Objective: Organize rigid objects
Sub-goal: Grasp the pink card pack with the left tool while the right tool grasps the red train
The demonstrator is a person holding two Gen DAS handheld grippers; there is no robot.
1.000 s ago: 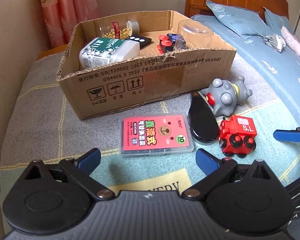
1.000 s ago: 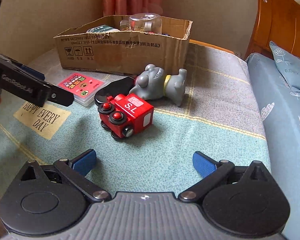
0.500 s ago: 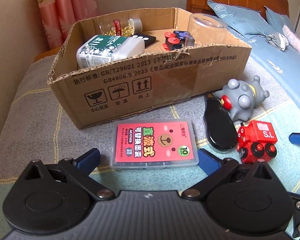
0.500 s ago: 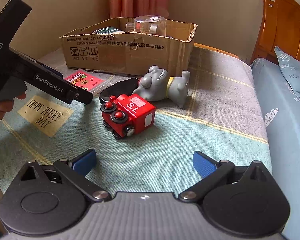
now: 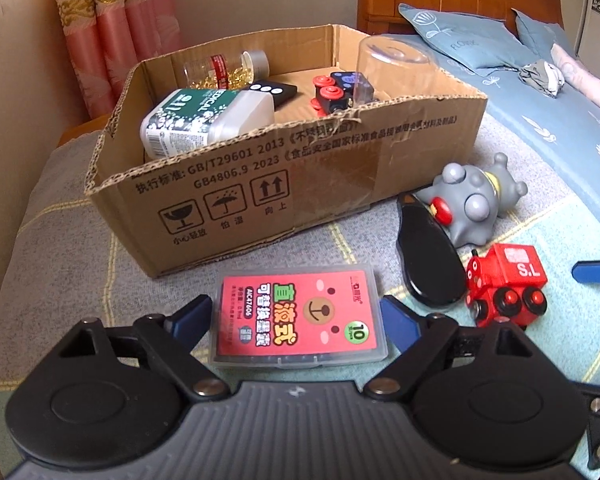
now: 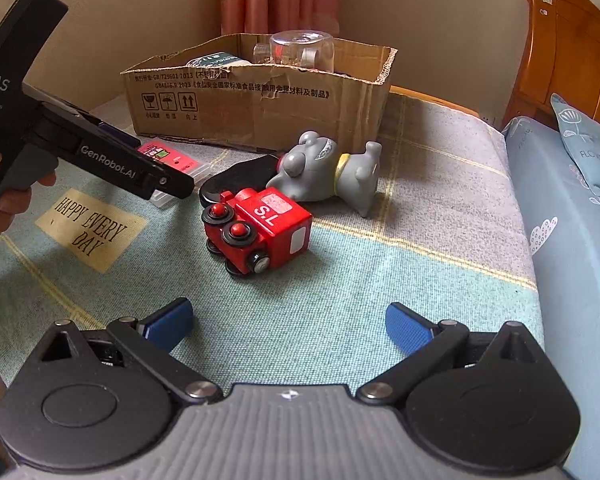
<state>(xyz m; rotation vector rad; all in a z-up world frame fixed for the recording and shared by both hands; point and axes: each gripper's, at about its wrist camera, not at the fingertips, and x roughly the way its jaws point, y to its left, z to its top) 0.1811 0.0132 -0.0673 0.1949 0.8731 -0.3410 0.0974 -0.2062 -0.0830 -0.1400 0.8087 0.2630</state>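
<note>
Presently the left tongs (image 5: 298,316) stand apart, their blue pads flanking a flat clear plastic case (image 5: 300,316) with a pink printed label; whether the pads touch its short edges cannot be told. The right tongs (image 6: 288,320) are likewise spread wide over bare woven blanket (image 6: 380,288), holding nothing, with open cloth on every side. Just ahead of them a glossy red toy train (image 6: 260,232) lies on its side, wheels up. Beside it rest a smooth black oval case (image 5: 428,264) and a grey rubbery figure (image 5: 472,204), toppled. Behind stands a corrugated cardboard box (image 5: 260,200), rim torn ragged, holding a white bottle (image 5: 208,116), a clear upturned glass (image 5: 392,64) and other small items.
</note>
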